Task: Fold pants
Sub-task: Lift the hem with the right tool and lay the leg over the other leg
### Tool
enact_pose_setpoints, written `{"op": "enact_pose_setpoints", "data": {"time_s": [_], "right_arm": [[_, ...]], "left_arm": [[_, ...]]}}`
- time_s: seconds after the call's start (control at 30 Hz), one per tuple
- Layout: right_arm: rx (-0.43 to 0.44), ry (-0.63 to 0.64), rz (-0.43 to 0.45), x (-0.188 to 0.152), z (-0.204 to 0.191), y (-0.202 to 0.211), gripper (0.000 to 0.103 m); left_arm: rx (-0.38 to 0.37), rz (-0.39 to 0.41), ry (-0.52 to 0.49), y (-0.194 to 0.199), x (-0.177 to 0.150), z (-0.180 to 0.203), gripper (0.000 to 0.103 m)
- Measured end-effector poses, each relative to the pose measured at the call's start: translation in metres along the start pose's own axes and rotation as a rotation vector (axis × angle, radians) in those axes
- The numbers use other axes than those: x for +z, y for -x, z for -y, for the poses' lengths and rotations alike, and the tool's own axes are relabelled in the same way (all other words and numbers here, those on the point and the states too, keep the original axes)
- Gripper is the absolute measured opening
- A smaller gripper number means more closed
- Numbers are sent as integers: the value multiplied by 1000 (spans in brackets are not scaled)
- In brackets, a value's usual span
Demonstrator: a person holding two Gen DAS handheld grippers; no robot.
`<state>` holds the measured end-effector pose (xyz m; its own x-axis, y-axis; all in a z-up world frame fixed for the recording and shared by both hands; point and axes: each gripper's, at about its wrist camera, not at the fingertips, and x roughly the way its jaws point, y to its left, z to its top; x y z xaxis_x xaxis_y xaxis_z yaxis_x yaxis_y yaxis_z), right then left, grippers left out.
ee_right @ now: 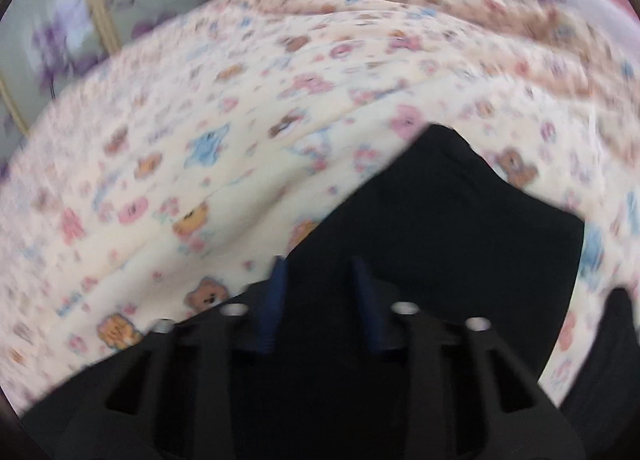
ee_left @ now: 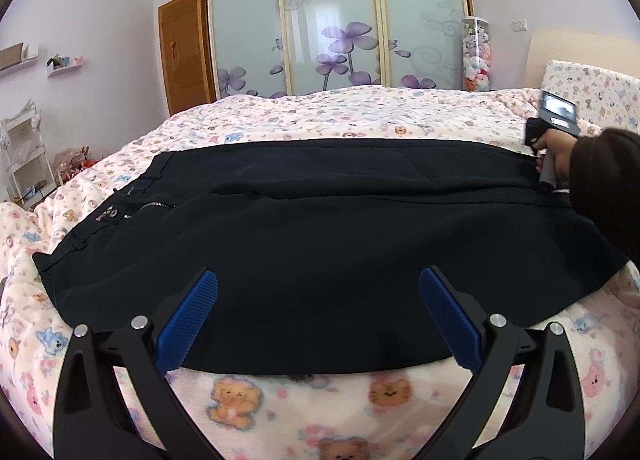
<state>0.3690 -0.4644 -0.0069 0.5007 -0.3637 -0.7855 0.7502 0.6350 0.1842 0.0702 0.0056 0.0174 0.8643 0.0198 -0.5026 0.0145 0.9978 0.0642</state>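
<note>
1. You face a bed covered by a cream blanket printed with bears, cats and small flowers.
2. Behind the bed you see a wardrobe with frosted sliding doors bearing purple flowers.
3. To its left stands a wooden door.
4. To its right a tall clear tube holds plush toys.
5. On the left wall you have two small shelves, and below them a white rack.
6. A pillow in the same print lies at the bed's right end.
</note>
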Motion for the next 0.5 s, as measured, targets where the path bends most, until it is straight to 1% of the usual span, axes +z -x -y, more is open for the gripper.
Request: {"op": "enact_pose_setpoints", "data": {"time_s": [0.03, 0.07, 0.13, 0.2, 0.23, 0.3, 0.33, 0.37, 0.43, 0.5], "right_arm": [[41, -29, -5, 0, 8, 1, 12], [123, -87, -14, 1, 23, 4, 7], [254, -164, -15, 0, 50, 13, 4], [345, -211, -13, -2, 64, 20, 3], [381, -224, -14, -5, 71, 27, 3], [481, -244, -2, -10, 86, 42, 3], [522, -244, 4, -13, 92, 50, 3], [582, -237, 15, -17, 100, 59, 3], [649, -214, 26, -25, 112, 75, 3], [707, -184, 30, -41, 130, 94, 2]], "left_arm": [[-2, -4, 9, -1, 0, -2, 101], [-4, -6, 16, -1, 0, -4, 101], [-9, -10, 42, -1, -1, -9, 101], [-9, -22, 73, -3, -1, -16, 101], [-12, -28, 91, -4, -1, -20, 101], [-12, -28, 130, -3, -2, -26, 101], [-8, -20, 154, -1, -2, -31, 101], [5, -7, 177, 2, -2, -35, 101], [7, 18, 202, 8, -1, -40, 101], [8, 34, 217, 14, -1, -43, 101]]}}
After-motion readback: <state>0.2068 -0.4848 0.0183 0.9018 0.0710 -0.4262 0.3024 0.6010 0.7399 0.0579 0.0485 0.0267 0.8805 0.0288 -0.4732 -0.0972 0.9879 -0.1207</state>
